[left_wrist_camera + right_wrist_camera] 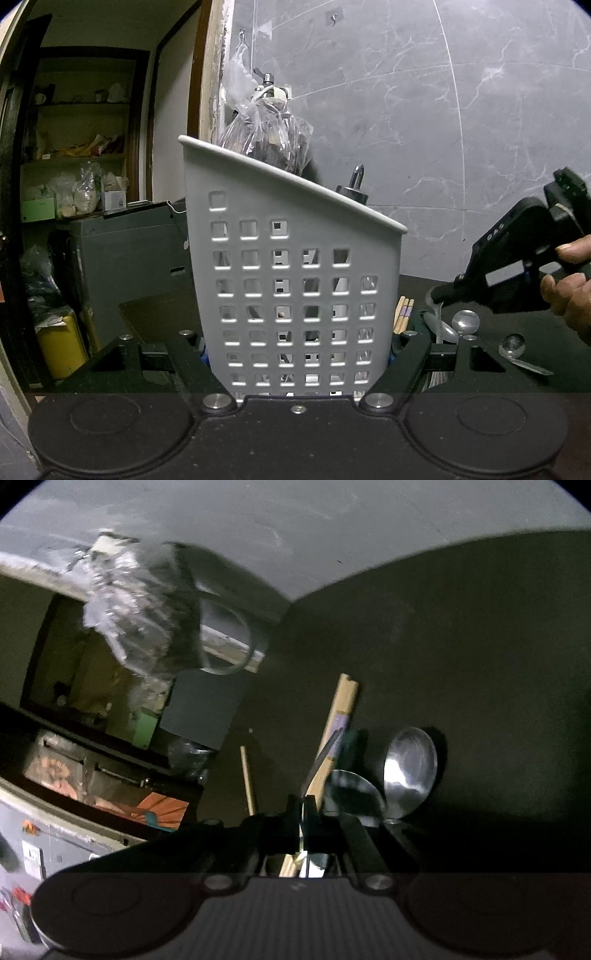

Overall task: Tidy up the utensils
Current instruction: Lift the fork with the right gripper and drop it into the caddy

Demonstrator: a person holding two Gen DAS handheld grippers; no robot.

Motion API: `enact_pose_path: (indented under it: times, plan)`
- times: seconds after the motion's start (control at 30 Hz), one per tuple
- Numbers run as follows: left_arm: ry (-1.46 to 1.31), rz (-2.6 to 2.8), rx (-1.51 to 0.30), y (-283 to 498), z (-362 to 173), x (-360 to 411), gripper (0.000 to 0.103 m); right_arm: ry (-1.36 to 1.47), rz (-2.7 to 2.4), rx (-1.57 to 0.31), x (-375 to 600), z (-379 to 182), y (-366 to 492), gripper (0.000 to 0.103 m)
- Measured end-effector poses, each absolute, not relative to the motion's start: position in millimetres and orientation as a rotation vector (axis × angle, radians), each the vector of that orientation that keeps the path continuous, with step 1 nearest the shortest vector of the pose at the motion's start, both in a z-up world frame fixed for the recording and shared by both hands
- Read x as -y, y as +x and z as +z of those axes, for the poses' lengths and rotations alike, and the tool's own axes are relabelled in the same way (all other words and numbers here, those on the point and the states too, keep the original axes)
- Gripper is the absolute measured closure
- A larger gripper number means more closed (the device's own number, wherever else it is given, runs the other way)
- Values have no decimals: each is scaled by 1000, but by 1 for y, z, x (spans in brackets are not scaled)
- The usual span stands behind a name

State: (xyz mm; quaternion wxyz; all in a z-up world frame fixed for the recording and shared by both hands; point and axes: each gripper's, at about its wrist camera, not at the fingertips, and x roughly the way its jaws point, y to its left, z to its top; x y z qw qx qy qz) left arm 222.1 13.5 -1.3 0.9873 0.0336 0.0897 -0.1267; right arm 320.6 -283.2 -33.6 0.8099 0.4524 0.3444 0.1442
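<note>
A white perforated utensil holder [295, 280] stands upright between the fingers of my left gripper [299, 354], which is shut on its lower sides. In the left wrist view my right gripper [439, 295] is low over the dark counter at right, above several steel spoons [466, 320]. In the right wrist view my right gripper [303, 812] is shut on a thin steel utensil handle [318, 761] held edge-on. Below it lie wooden chopsticks [340, 716], a single wooden stick [248, 775] and two spoon bowls [410, 764]. Chopstick ends [403, 314] show beside the holder.
A dark counter [480, 664] meets a grey marble wall [443, 110]. A clear plastic bag [266, 125] hangs behind the holder. A grey box [125, 258] and cluttered shelves [74, 155] are at left. One spoon [517, 350] lies apart at right.
</note>
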Motion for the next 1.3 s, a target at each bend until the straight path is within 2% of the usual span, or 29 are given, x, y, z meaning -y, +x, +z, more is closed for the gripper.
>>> enact_pose_path:
  times: [0.6,0.93,1.3]
  plan:
    - [64,-255,-182,222,-1,-13,27,611,450,-255,258,59,256,101]
    - [62,-255,-182,222,-1,-13,27,519,561,5,224,113,225,101]
    - [58,-250,-180,221,-2,-12,27,443,696,87,169,132,221,101]
